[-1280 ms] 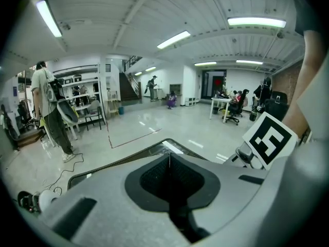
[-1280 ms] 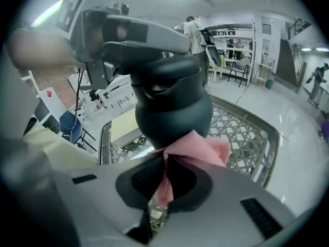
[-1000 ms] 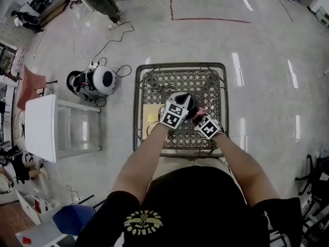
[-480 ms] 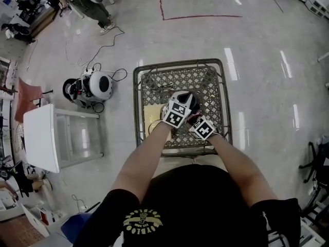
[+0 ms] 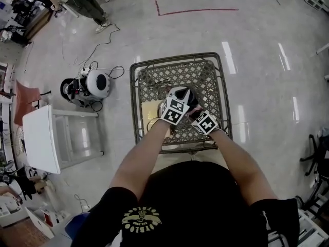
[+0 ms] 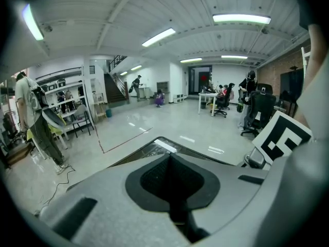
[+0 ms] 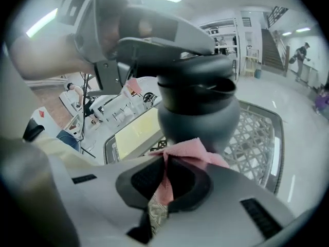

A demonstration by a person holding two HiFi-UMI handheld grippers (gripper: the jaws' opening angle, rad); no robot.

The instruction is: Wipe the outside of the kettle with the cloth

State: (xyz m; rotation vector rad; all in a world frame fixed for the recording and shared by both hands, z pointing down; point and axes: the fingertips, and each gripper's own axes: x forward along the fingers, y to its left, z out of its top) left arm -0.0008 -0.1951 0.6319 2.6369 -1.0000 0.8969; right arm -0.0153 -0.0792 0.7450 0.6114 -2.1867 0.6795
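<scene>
The head view is drifting, so the bench, the red floor line and the round white machine are sliding toward 11 o'clock.

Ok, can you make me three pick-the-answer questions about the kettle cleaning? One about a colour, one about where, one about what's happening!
1. What colour is the small soft cloth?
A) pink
B) blue
C) green

2. Where is the cloth?
A) lying on the floor
B) on top of the lid
C) against the lower side of the dark grey round kettle

3. What is the right gripper doing?
A) standing wide open
B) shut on the cloth
C) shut on a spoon

Answers:
1 A, the cloth is plainly pink.
2 C, it bunches up against the kettle's belly, below the lid.
3 B, the cloth runs between its closed jaws.
</scene>
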